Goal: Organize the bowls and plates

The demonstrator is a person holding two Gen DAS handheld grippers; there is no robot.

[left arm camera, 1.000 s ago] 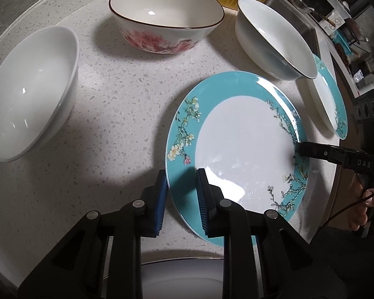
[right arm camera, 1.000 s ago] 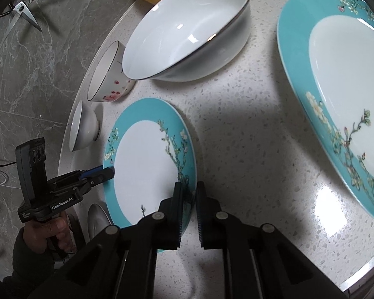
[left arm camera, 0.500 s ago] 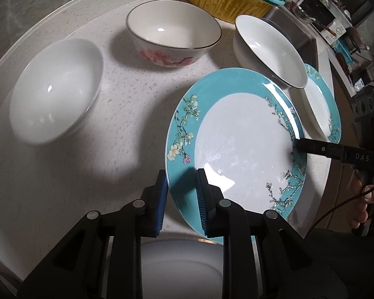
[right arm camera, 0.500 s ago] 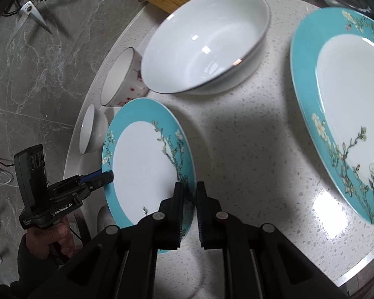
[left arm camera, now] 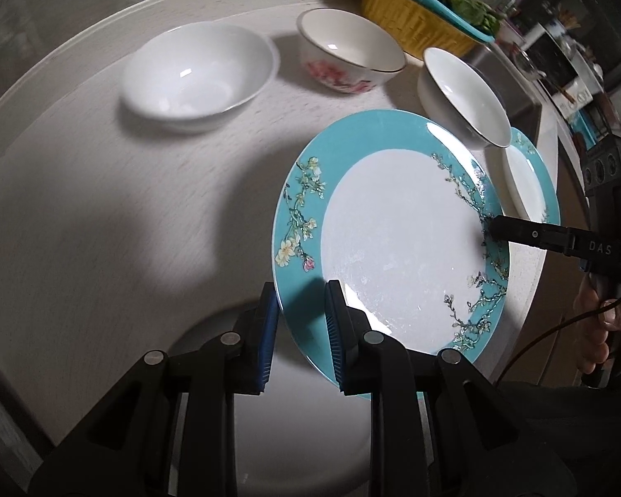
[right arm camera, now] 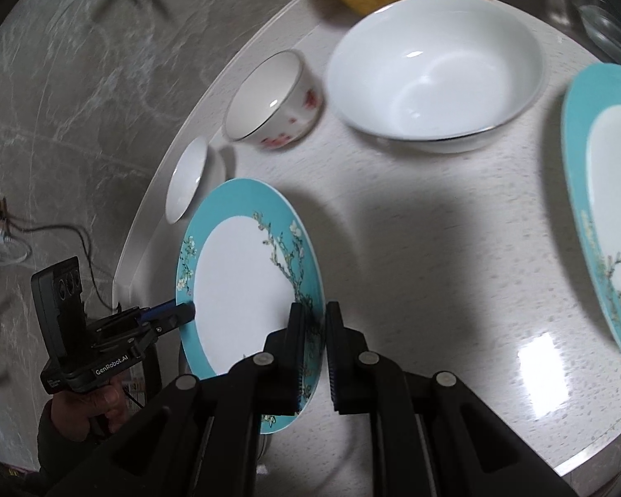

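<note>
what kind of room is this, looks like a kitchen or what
Most likely a home kitchen or dining corner: a round speckled stone table set with bowls and teal floral plates, a yellow basket of leafy greens at its far edge, and cluttered counters behind.

The teal plate [left arm camera: 393,244] and white bowl [left arm camera: 198,74] look like glossy glazed ceramic, on a smooth, polished speckled stone countertop [right arm camera: 434,248].

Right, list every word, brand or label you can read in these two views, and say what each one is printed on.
"DAS": white letters on the black body of the right gripper, seen from the left wrist.
"GenRobot.AI": white print on the handle of the left gripper, seen from the right wrist.
A smaller line of print left of that brand name: too small to read.
Packages on the far counter: too blurred to read.
</note>
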